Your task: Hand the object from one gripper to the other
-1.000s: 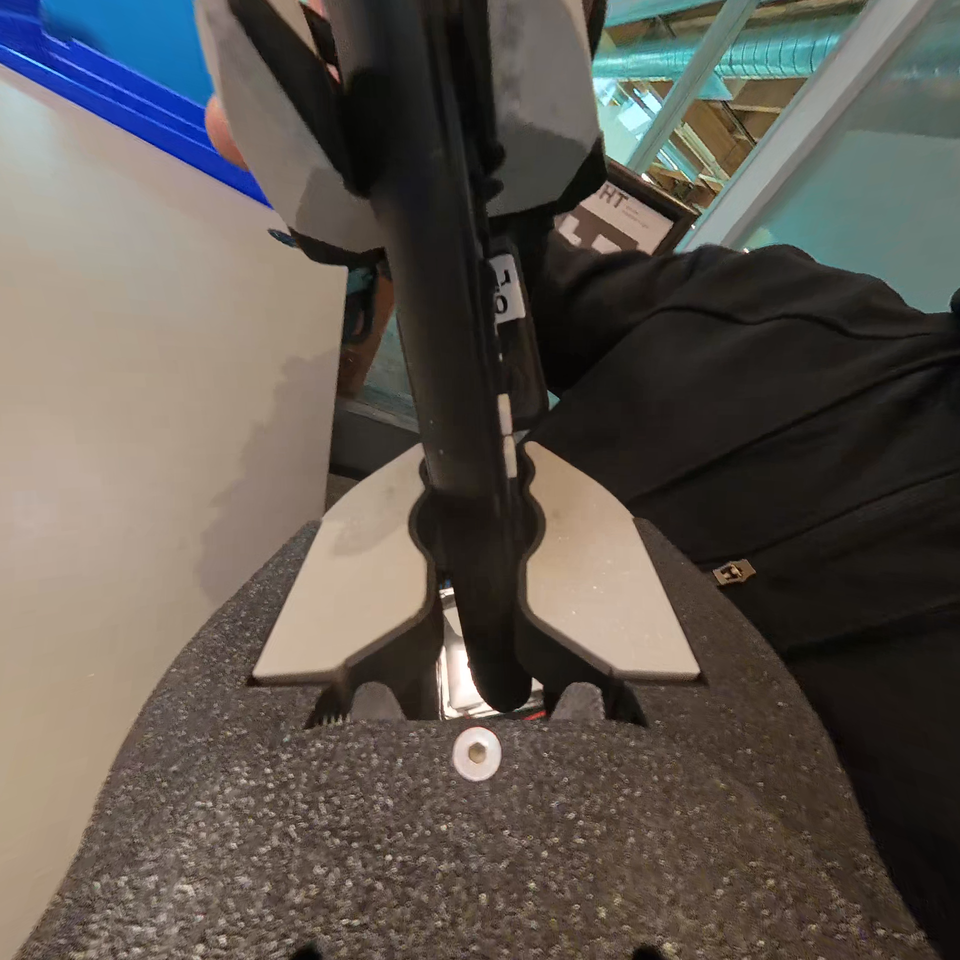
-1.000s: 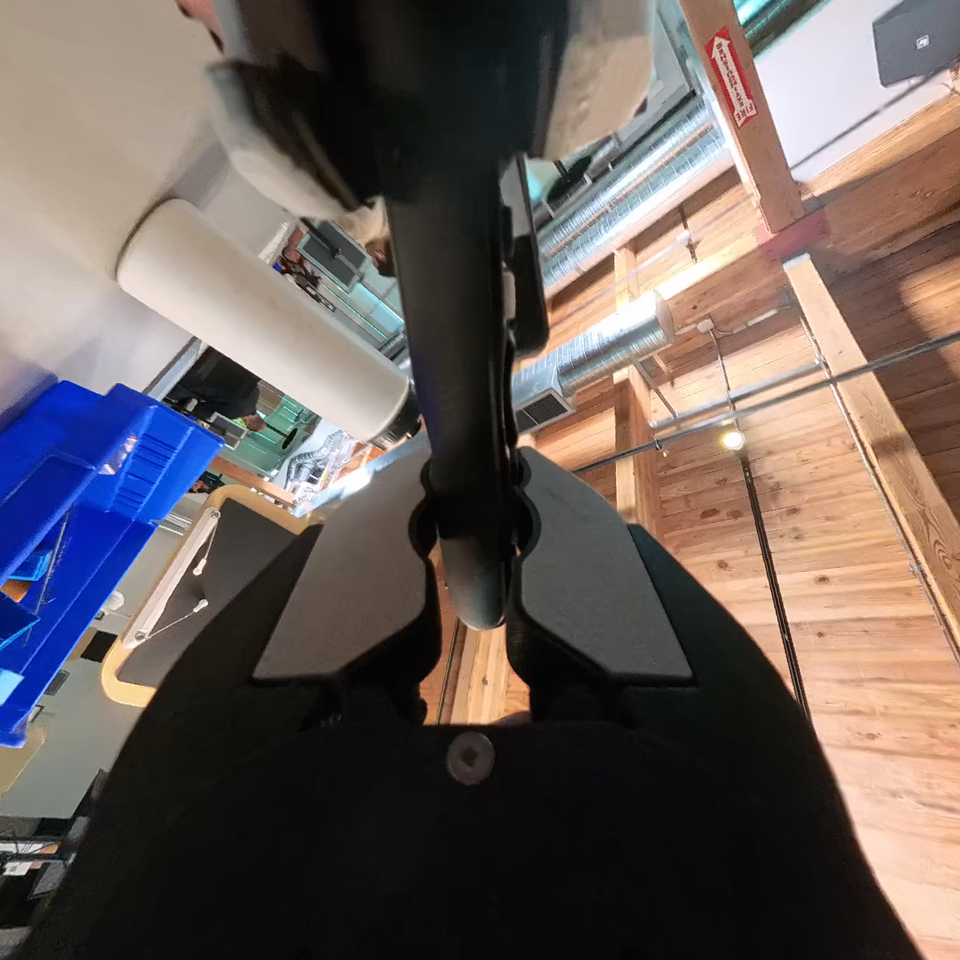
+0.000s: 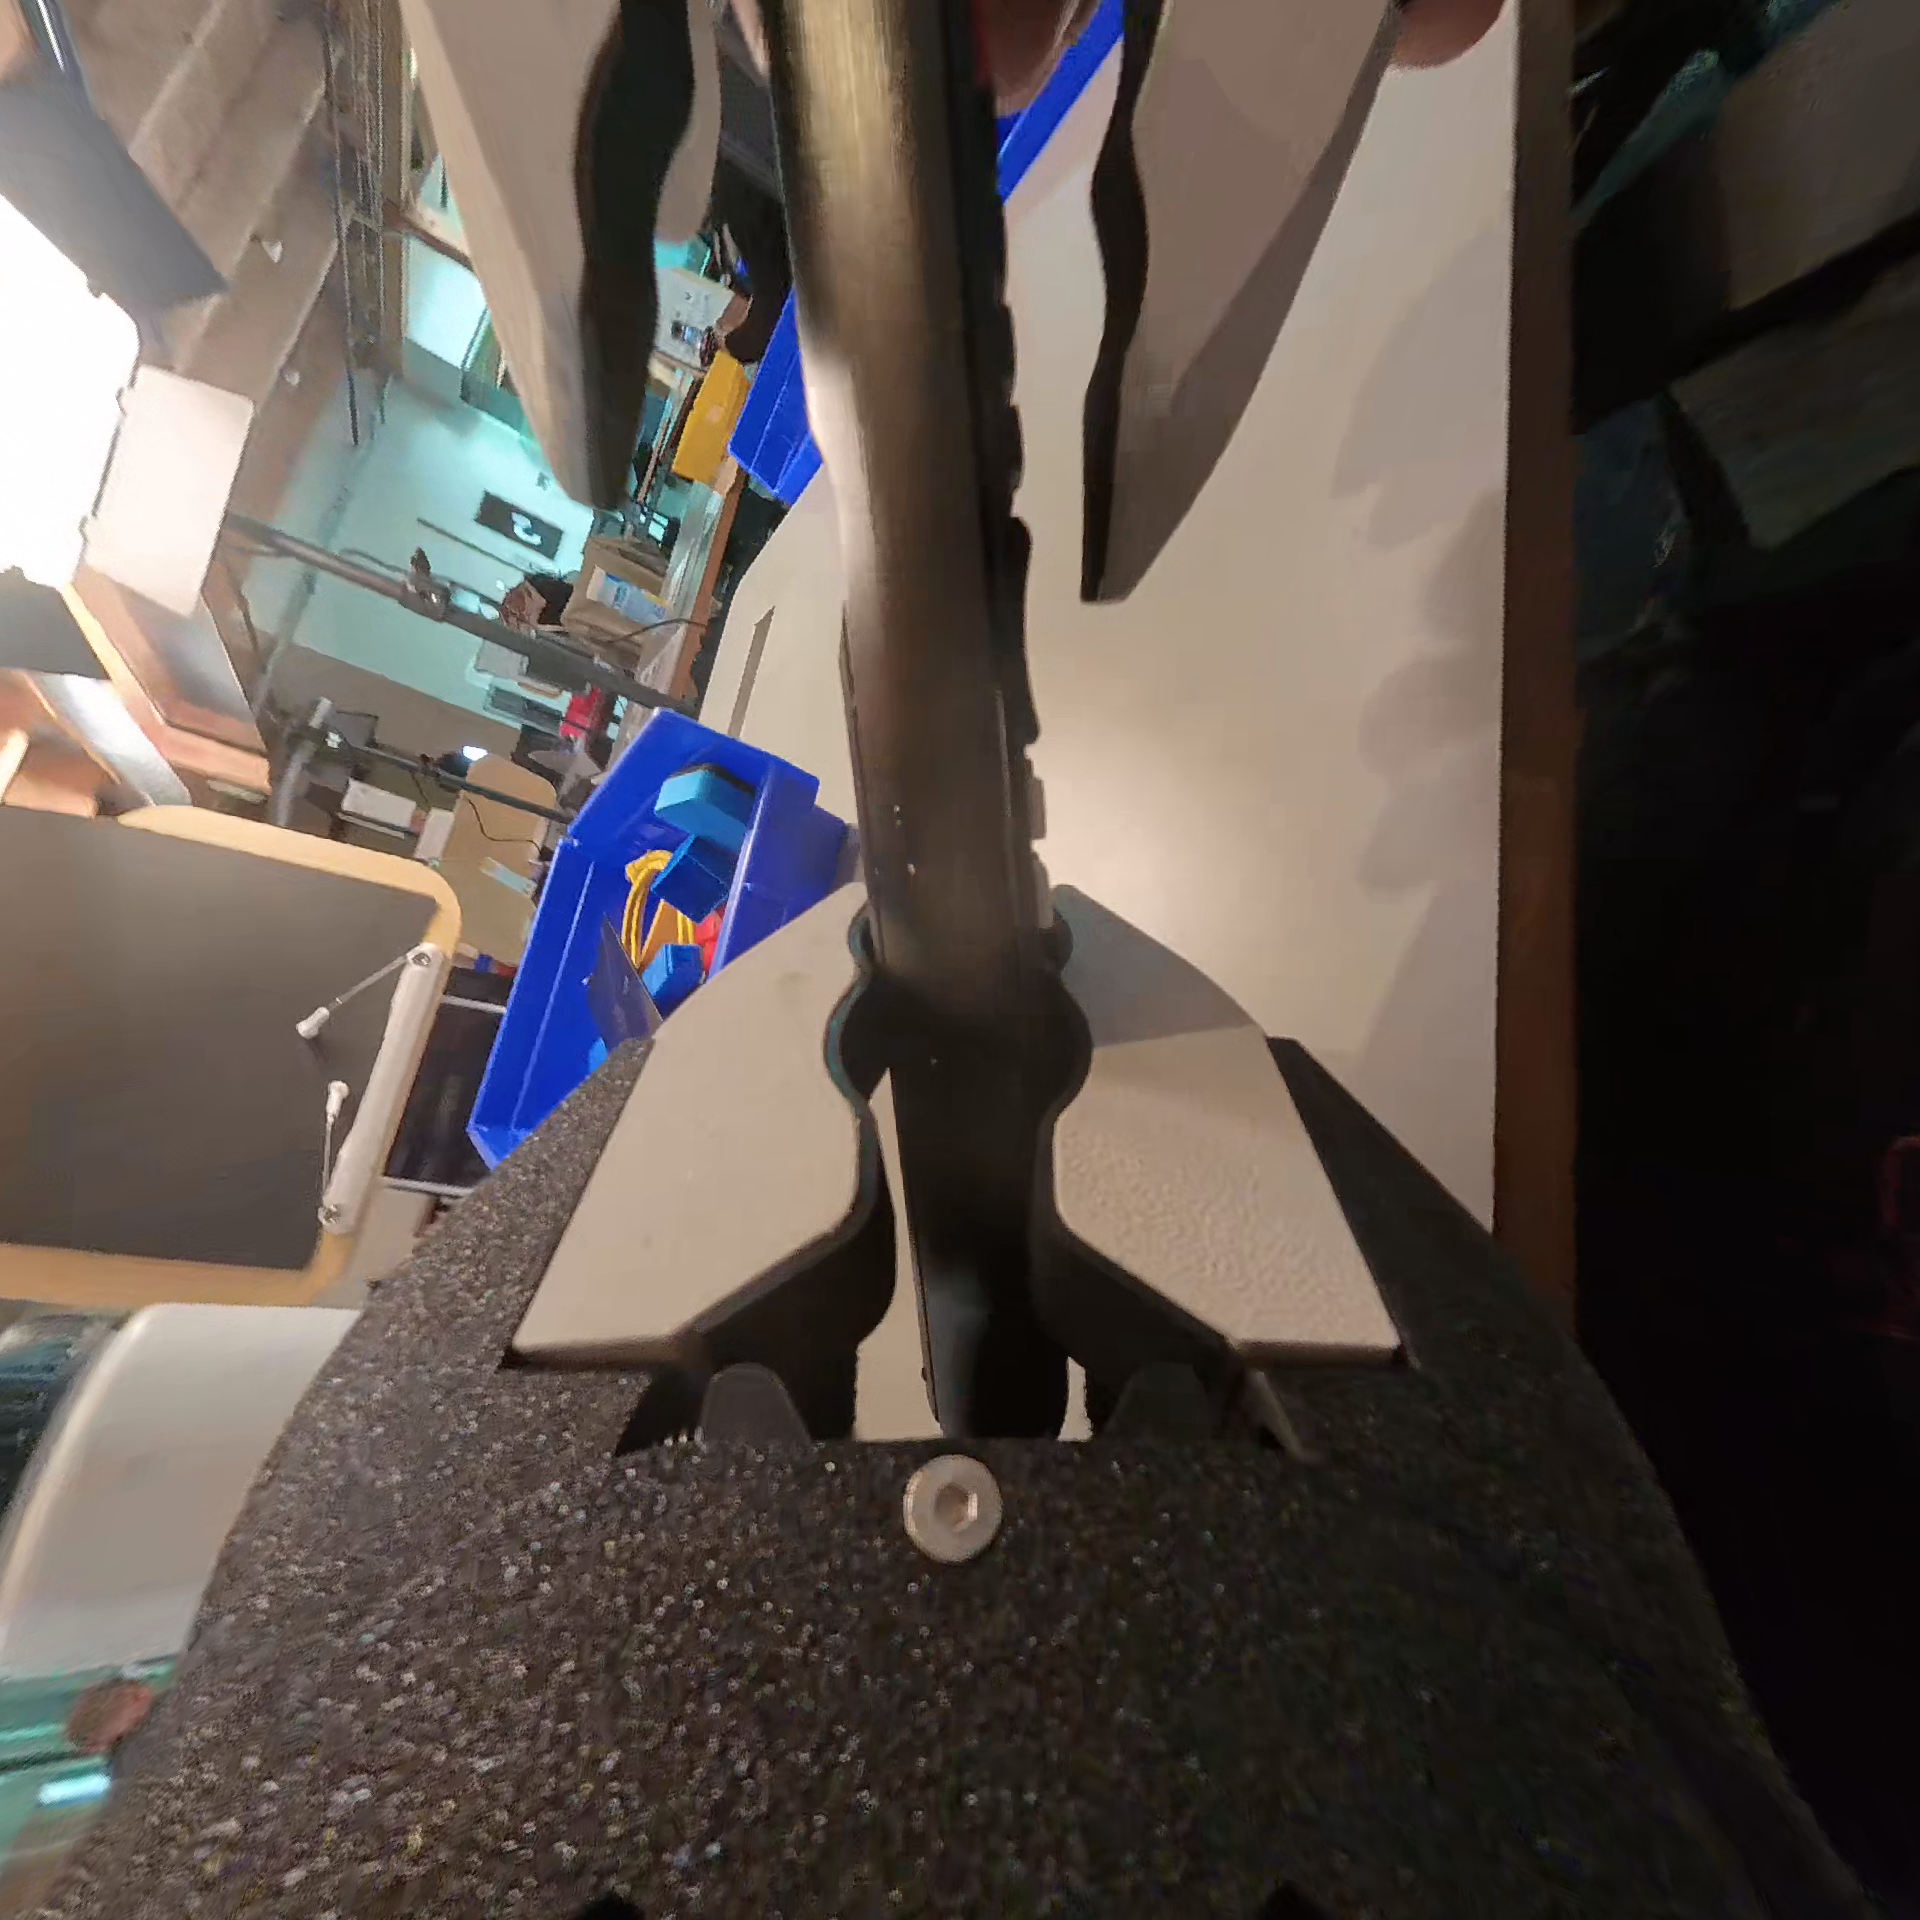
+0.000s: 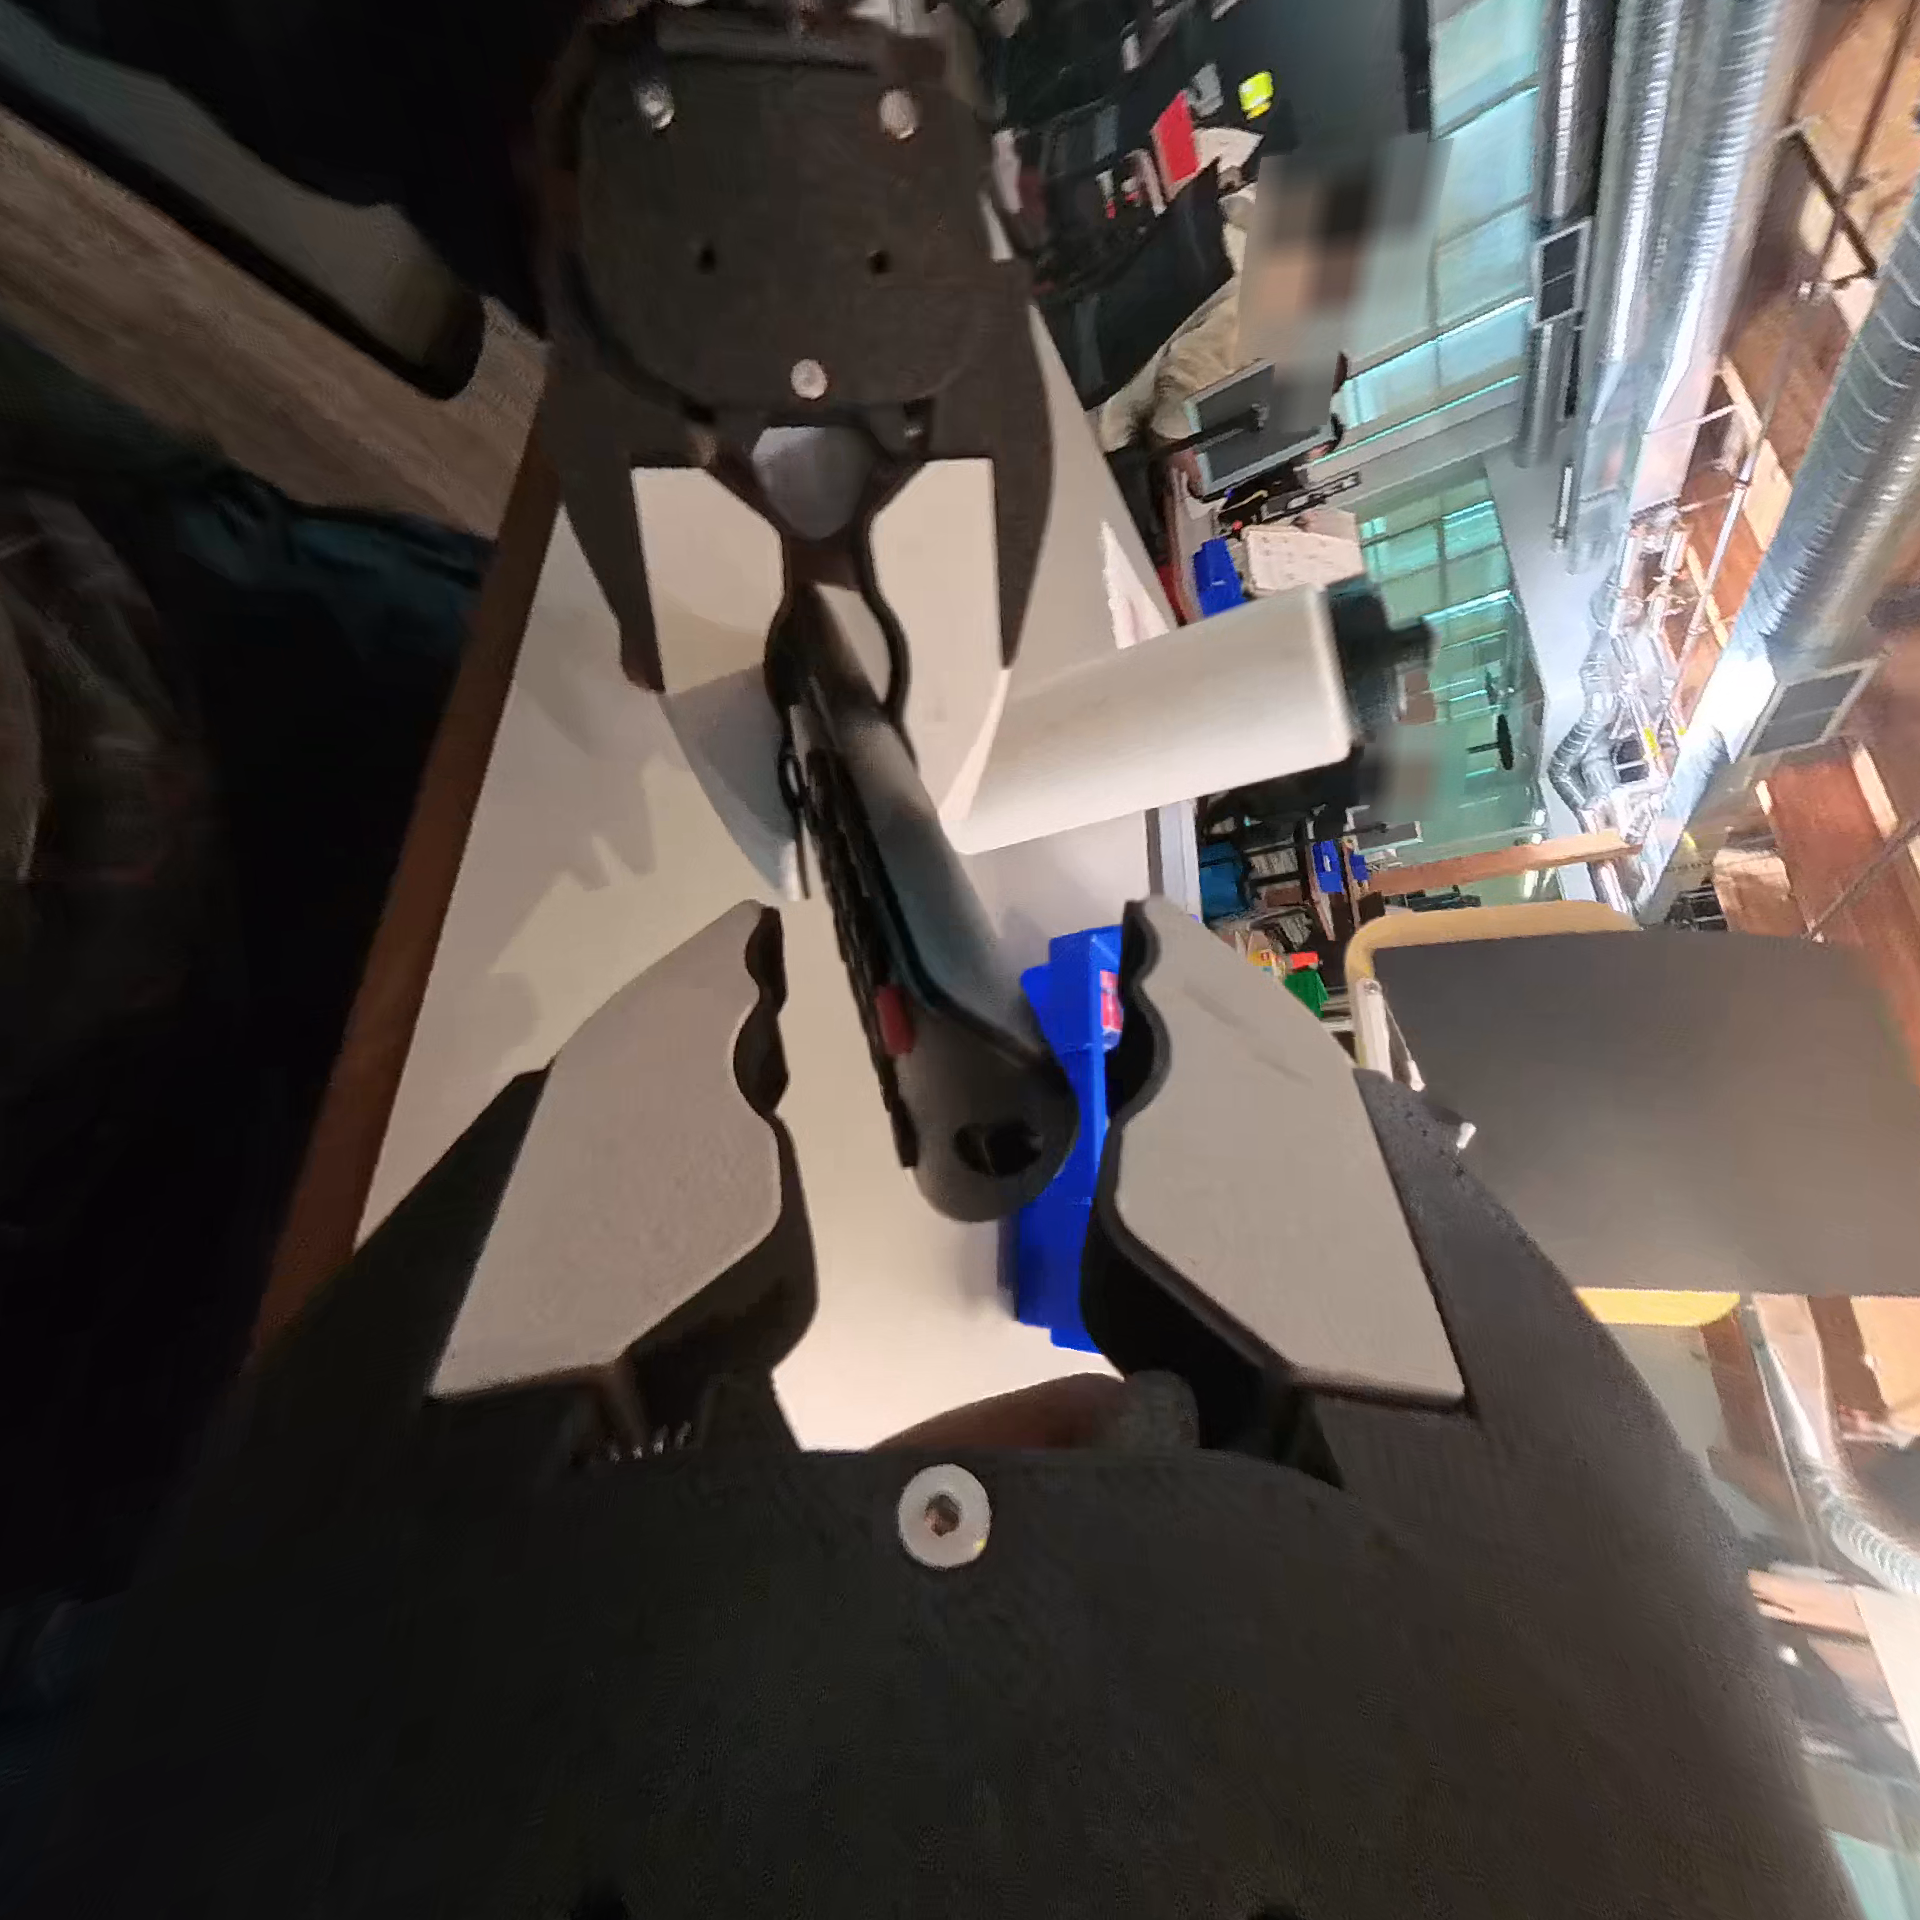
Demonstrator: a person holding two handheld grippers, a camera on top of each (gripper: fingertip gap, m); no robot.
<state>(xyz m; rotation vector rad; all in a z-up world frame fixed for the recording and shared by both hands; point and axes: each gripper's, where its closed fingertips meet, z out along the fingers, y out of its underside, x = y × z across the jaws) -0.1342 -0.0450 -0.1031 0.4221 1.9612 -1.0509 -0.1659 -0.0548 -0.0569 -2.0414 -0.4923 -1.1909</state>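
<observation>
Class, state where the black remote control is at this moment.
The black remote control is clamped at one end in the left hand-held gripper; its free end sits between the open fingers of the right hand-held gripper, above the white table.

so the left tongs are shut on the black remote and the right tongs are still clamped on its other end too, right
Not quite. The left tongs are shut on the black remote, but the right tongs are open: in the right wrist view their fingers stand apart on either side of the remote's free end, with gaps showing.
</observation>
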